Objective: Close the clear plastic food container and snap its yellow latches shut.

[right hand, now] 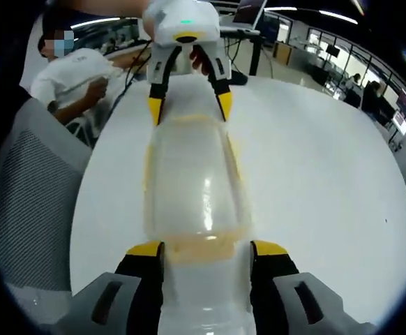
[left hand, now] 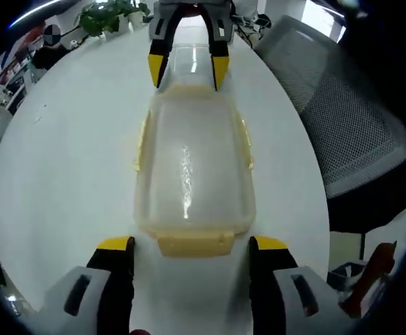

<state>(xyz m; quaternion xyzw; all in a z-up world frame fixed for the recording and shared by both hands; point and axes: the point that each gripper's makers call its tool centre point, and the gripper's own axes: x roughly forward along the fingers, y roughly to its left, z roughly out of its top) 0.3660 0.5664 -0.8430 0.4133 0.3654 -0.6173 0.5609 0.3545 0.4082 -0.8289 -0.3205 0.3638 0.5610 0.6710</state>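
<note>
Container (left hand: 192, 171) lidded on worktop (left hand: 70, 160); both grippers' (left hand: 191, 246) (right hand: 206, 249) jaws wide, empty, straddling end latches (left hand: 194, 243). Off-centre push risks sliding it, latch unsnapped.

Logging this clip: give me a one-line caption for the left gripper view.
Both tongs, left and right, open at opposite ends of the lidded clear container on a white table.
</note>
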